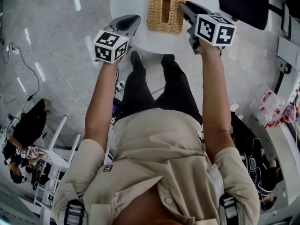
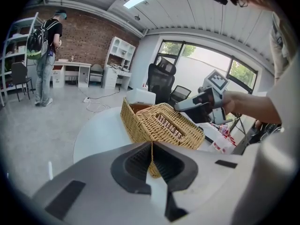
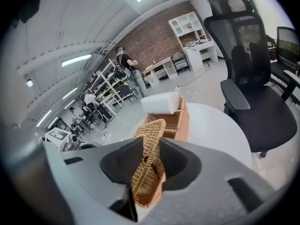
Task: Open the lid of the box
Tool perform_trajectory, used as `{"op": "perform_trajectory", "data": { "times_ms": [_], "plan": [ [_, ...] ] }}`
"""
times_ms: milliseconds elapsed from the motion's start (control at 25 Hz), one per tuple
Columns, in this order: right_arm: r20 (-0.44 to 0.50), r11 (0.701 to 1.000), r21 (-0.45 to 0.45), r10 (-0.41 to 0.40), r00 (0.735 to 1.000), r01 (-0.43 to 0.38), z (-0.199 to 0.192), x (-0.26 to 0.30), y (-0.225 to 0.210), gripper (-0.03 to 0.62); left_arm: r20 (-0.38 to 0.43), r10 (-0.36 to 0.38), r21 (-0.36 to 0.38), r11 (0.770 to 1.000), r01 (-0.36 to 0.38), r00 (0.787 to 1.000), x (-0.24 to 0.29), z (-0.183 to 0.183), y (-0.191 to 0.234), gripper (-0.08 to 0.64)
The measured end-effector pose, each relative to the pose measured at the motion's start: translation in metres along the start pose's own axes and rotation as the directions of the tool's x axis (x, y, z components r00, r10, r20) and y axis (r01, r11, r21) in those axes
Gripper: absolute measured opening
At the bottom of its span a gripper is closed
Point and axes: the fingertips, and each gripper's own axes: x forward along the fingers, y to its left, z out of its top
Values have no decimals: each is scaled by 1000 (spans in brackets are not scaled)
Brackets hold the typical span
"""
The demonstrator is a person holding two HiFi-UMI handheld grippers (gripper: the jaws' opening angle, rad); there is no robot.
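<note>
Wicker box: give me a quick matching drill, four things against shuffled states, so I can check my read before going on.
Things:
1 left gripper
2 right gripper
3 wicker lid
4 white block

States:
A at the far end of the box
B jaws together, nothing between them
C raised at one end
D clamped on the lid's edge

Pairs: 1-B, 2-D, 3-C, 4-A

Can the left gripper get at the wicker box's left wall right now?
Probably yes: the left gripper hangs beside the wicker box with only bare table between; its jaws are shut.
</note>
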Motion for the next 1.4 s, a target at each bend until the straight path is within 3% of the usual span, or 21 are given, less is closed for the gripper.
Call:
{"op": "perform_trajectory", "data": {
  "times_ms": [800,1400],
  "plan": [
    [40,998,-48,51,998,-49,25,-15,43,52,97,-77,48,996,72,992,-21,43,-34,12],
    [36,989,-101,111,993,-107,41,4,108,60,148,-185,103,980,171,971,-56,69,-53,32]
  ]
}}
